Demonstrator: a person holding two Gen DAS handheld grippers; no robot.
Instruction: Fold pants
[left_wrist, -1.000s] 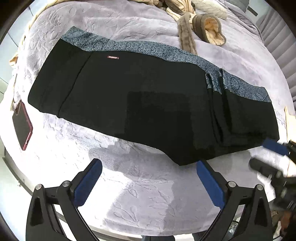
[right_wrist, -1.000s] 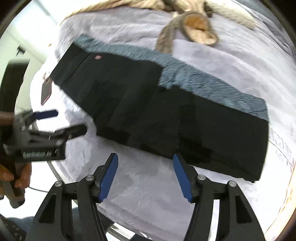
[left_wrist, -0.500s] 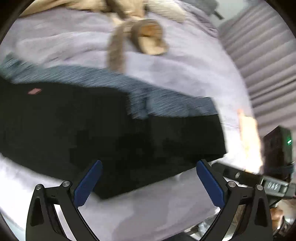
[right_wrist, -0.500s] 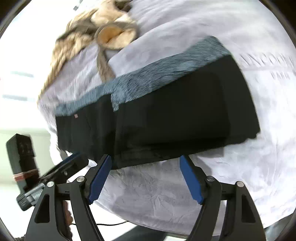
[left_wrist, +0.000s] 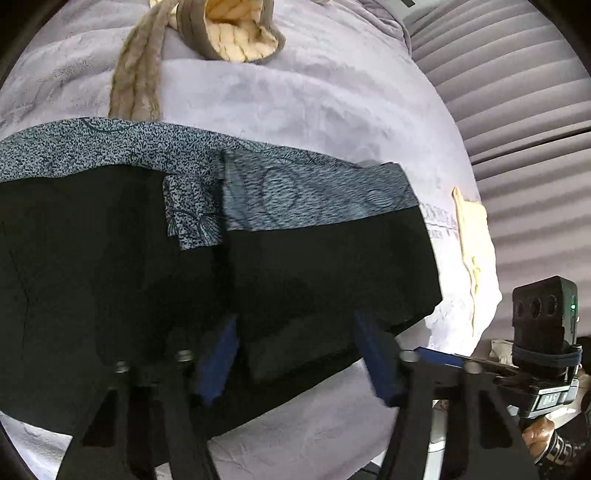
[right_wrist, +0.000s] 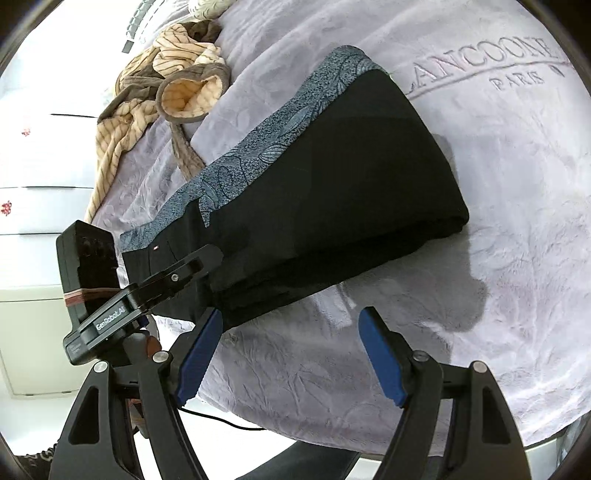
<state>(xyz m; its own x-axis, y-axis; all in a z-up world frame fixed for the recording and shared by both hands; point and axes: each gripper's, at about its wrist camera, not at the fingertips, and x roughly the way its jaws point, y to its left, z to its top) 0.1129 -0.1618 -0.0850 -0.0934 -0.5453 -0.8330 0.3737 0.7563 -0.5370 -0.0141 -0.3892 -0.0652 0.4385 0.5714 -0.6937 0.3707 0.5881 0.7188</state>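
Note:
The black pants (left_wrist: 314, 269) with a blue-grey patterned side stripe (left_wrist: 295, 199) lie folded lengthwise on the lilac bed cover (left_wrist: 332, 103). My left gripper (left_wrist: 299, 354) is open, its blue pads over the near edge of the pants close to their right end. In the right wrist view the pants (right_wrist: 332, 192) run from centre left to upper right. My right gripper (right_wrist: 290, 354) is open and empty, just in front of the pants' near edge. The left gripper (right_wrist: 184, 273) shows there at the left, reaching onto the cloth.
A beige striped robe (right_wrist: 166, 85) with a brown belt (left_wrist: 136, 77) lies at the far side of the bed. A yellowish cloth (left_wrist: 472, 236) lies at the bed's right edge. Pleated grey curtains (left_wrist: 517, 110) hang beyond. The embossed logo (right_wrist: 491, 62) marks the cover.
Both grippers swung toward the right end of the pants. The left gripper came down close over the near edge. The right gripper now faces the folded end from the side.

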